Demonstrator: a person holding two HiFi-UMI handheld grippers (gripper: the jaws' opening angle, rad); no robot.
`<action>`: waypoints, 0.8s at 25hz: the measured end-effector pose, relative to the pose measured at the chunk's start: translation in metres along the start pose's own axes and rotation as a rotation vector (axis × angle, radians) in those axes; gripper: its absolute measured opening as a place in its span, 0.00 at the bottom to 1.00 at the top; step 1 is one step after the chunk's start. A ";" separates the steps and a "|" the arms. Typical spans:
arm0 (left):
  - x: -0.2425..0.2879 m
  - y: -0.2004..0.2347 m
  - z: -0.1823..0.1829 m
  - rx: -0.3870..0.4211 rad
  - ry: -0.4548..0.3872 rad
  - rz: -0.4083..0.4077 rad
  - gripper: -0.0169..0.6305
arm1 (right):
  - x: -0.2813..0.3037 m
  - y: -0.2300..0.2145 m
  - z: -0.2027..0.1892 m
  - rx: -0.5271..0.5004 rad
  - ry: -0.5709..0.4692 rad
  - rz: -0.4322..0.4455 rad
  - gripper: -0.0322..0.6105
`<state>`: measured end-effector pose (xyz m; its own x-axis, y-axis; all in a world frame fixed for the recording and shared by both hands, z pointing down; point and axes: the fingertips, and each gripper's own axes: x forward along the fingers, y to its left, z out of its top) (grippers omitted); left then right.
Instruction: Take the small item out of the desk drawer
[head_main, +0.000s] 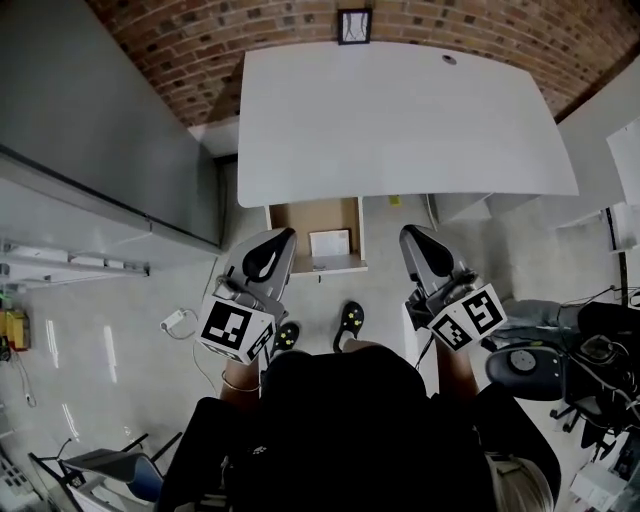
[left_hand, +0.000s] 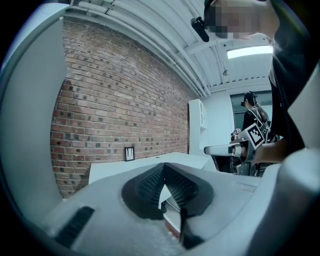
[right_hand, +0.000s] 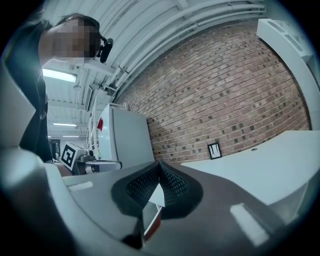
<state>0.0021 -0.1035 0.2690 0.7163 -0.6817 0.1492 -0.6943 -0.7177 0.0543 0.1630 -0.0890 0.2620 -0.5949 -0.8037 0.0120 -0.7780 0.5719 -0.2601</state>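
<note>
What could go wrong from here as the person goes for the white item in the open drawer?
1. Both the left gripper and the right gripper are shut and empty; reaching in without opening would only push the white item.
2. The item looks flat and lies near the front wall of the drawer, so the jaws may slip off or hit that wall.
3. The desk top overhangs the back of the drawer; a gripper could bump it.

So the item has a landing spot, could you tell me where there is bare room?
The desk top is bare, from the brick wall to its near edge. In the drawer, only the left half is free; the white item crowds the right.
</note>
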 end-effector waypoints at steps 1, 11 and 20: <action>0.001 -0.002 -0.001 -0.006 0.001 0.013 0.03 | -0.001 -0.003 0.000 0.000 0.006 0.011 0.06; 0.017 -0.014 -0.029 -0.046 0.056 0.078 0.04 | 0.005 -0.029 -0.021 -0.005 0.085 0.090 0.06; 0.021 0.007 -0.081 -0.073 0.136 0.102 0.04 | 0.022 -0.036 -0.073 0.001 0.160 0.081 0.06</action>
<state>0.0065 -0.1111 0.3520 0.6290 -0.7216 0.2891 -0.7698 -0.6300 0.1025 0.1634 -0.1151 0.3423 -0.6805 -0.7184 0.1439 -0.7257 0.6339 -0.2674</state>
